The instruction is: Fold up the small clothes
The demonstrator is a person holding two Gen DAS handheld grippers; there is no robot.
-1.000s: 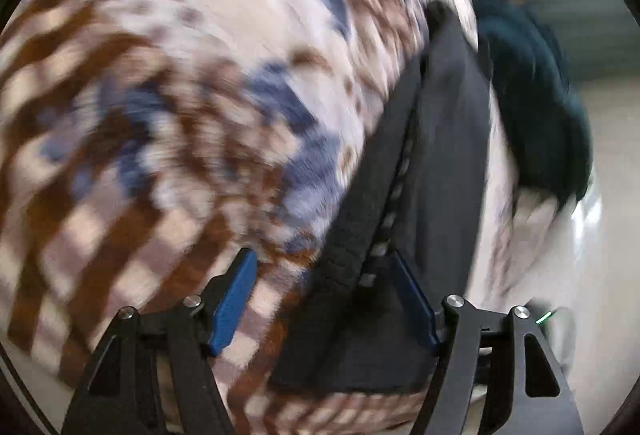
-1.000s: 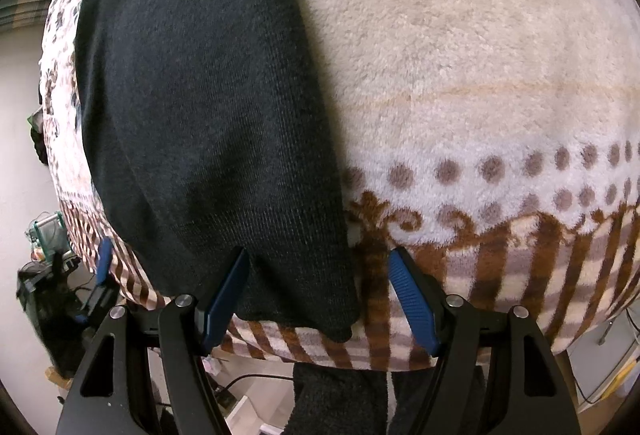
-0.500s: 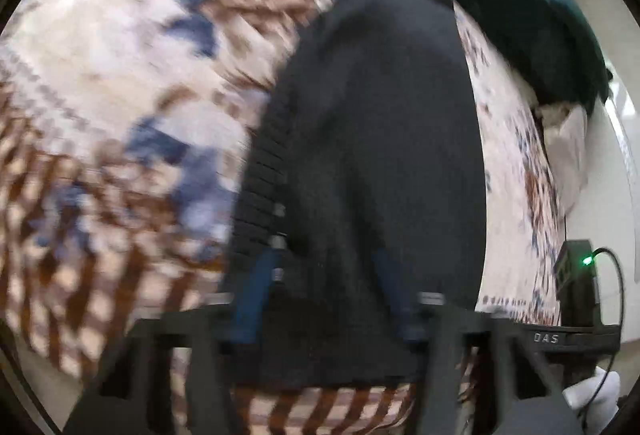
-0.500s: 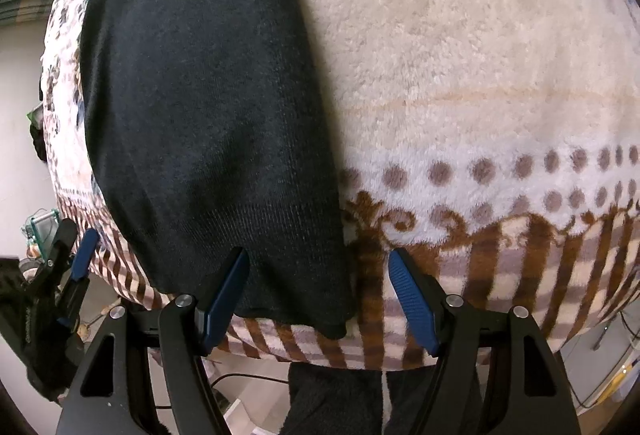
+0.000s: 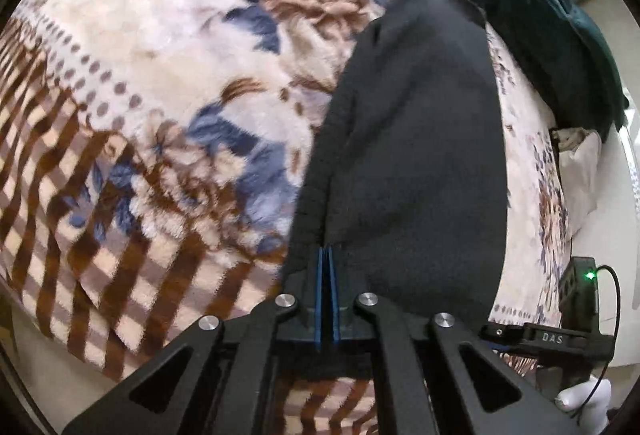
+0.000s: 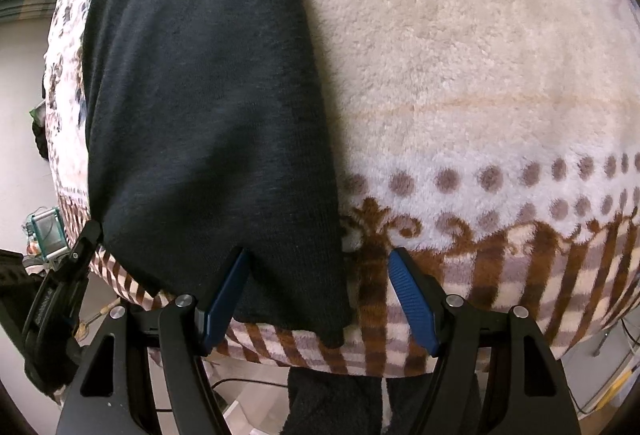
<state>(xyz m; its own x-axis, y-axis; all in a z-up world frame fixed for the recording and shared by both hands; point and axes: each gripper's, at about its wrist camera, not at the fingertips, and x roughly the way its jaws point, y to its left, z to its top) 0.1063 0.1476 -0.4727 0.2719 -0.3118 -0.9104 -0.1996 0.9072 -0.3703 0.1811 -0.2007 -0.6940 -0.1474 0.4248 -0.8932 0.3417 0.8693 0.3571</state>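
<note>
both claws tilt steeply down: left claw (image 5: 328, 255) pinching black garment (image 5: 416, 163)

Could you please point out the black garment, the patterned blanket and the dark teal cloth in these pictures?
black garment (image 5: 416, 155), left wrist view: middle of its flat knit panel.
patterned blanket (image 5: 160, 47), left wrist view: pale fleece beside the brown flower.
dark teal cloth (image 5: 532, 15), left wrist view: middle of the heap beyond the garment.
</note>
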